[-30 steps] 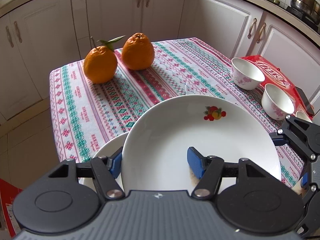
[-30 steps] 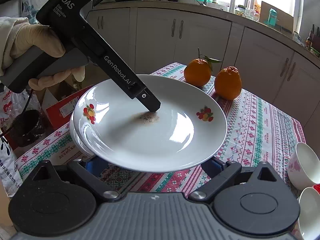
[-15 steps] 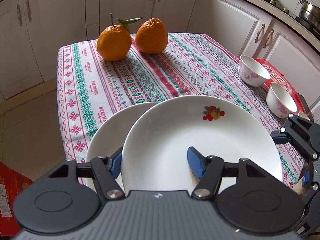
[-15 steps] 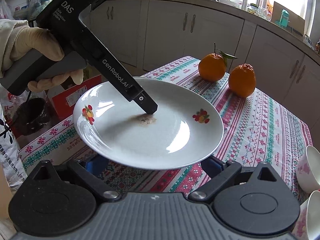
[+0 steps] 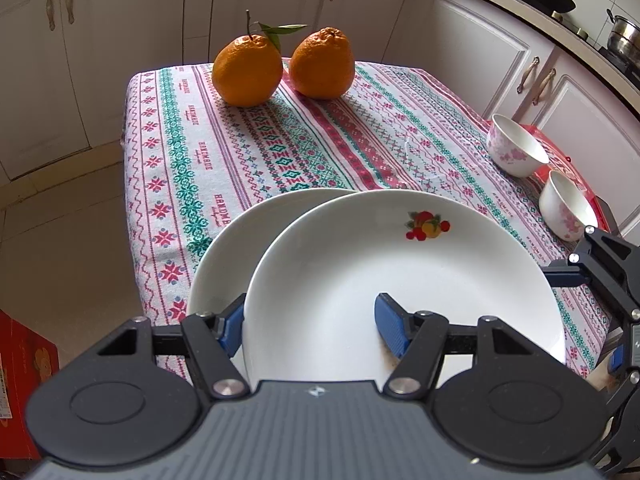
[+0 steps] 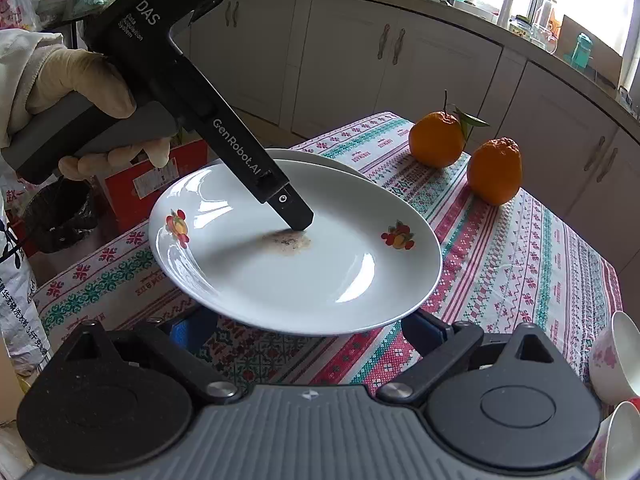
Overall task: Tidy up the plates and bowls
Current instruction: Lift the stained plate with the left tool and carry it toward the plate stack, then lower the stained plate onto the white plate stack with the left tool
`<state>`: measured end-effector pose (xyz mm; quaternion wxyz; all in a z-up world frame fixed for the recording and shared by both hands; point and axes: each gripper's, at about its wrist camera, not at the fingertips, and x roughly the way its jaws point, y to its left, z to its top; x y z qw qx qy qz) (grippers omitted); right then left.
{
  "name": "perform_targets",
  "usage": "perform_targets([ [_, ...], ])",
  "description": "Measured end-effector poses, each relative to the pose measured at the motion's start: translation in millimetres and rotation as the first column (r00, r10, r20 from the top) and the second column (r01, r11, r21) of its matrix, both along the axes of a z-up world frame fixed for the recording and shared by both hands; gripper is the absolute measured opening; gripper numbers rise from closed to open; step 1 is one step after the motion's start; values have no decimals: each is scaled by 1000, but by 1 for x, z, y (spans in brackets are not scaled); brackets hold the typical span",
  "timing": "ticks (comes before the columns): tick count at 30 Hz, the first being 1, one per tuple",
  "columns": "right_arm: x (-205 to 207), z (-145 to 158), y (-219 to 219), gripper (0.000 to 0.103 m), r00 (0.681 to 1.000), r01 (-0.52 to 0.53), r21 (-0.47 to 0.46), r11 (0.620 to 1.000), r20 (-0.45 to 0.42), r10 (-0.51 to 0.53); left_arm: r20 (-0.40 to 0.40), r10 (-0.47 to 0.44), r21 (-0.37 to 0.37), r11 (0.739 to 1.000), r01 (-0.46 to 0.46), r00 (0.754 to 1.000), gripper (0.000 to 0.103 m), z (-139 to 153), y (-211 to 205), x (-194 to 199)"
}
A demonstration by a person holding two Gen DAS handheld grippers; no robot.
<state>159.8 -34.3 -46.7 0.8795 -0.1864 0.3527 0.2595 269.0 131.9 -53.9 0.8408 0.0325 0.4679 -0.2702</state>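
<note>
The upper plate (image 5: 400,280) is held clear of the tablecloth (image 5: 280,132), partly over the lower plate (image 5: 240,248) lying on the near corner, apparently for stacking. The left gripper (image 5: 312,324) pinches its rim, one finger (image 6: 288,208) inside on a brown smear. The right gripper (image 6: 308,328) waits spread beneath the near edge, gripping nothing. Two bowls (image 5: 516,152) stand well apart; two oranges (image 5: 248,70) sit at the far end.
</note>
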Motion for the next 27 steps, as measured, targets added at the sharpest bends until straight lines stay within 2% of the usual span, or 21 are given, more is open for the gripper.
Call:
perform_targets([
  [27, 5, -5, 5, 100, 1000, -14, -14, 1000, -8, 14, -14, -12, -29, 1000, 11, 1000, 65, 8, 19, -6],
])
